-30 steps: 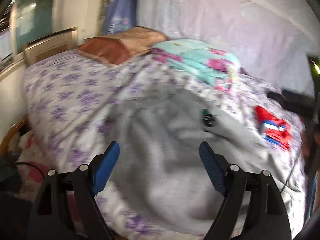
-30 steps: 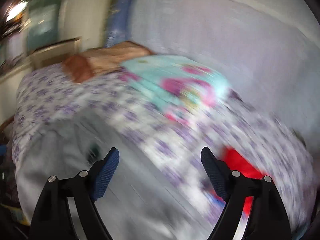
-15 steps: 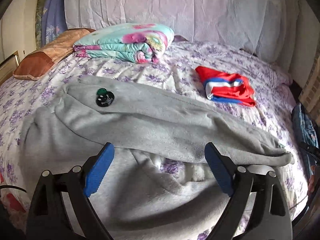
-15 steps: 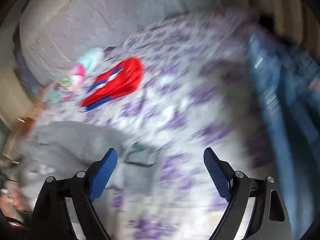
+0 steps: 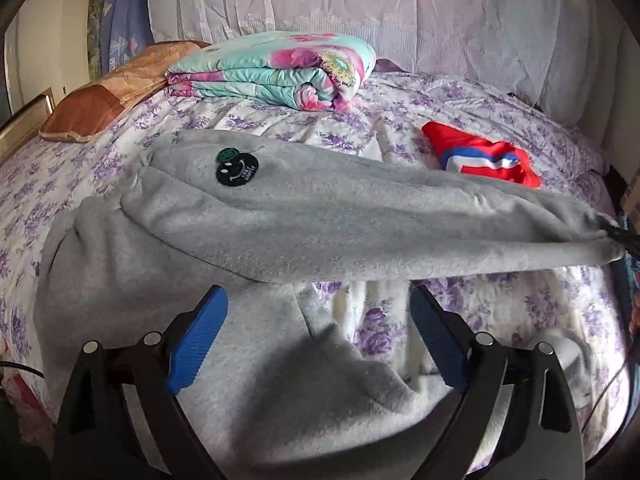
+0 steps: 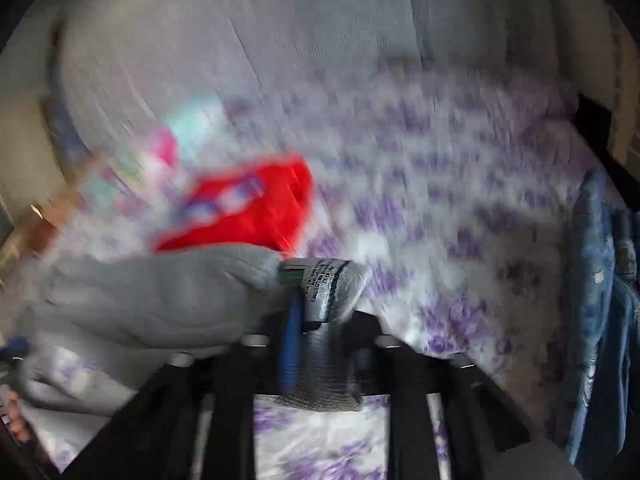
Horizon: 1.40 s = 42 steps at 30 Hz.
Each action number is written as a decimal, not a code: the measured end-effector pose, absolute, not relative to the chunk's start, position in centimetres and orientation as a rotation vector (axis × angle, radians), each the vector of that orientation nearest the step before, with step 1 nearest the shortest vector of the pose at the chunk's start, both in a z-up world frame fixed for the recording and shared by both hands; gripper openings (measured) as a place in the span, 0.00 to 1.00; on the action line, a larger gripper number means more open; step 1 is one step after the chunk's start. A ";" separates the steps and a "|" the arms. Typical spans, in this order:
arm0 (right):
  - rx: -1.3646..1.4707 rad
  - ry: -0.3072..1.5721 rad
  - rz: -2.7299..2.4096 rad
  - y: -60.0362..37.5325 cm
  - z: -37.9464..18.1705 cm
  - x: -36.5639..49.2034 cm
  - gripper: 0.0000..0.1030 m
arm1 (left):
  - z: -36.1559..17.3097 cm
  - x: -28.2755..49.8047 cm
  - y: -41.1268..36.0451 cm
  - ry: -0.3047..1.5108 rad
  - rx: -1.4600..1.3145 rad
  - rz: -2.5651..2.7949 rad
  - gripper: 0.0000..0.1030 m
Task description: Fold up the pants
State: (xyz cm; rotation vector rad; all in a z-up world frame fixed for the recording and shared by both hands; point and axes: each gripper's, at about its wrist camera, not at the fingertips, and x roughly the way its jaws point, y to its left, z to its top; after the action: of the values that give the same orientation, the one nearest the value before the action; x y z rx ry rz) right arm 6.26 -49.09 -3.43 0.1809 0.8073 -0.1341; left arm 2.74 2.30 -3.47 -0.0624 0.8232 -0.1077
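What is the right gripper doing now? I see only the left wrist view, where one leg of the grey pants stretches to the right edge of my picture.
Observer: The right gripper has just been closing and now pinches the end of the pants.
Operator: Which part of the cloth does it hold?
Observer: The end with a white printed label; the label sits on top of the pinched cloth.
Operator: What is beside that hand?
Observer: Blue jeans lie along the right edge of the bed.
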 end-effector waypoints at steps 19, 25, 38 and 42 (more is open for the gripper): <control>0.250 0.867 0.223 -37.9 -5.3 -7.8 0.13 | -1.3 -2.5 9.7 0.793 -0.145 -0.087 0.89; 0.239 0.574 0.153 -45.7 8.4 -11.3 0.12 | -1.7 -2.0 9.0 0.825 -0.145 -0.090 0.89; 0.490 0.952 -0.063 -52.9 -7.5 -15.1 0.15 | -2.8 -3.9 11.8 0.937 -0.182 -0.080 0.89; 0.507 0.871 -0.058 -52.1 -6.4 -16.3 0.71 | -1.8 -4.3 17.0 0.914 -0.307 0.007 0.92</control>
State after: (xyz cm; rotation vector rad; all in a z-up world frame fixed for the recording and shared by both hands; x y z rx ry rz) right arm -16.31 -52.08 -6.45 0.5072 0.8705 -0.0578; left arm -4.30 16.97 -1.75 -0.3065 0.9144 0.0070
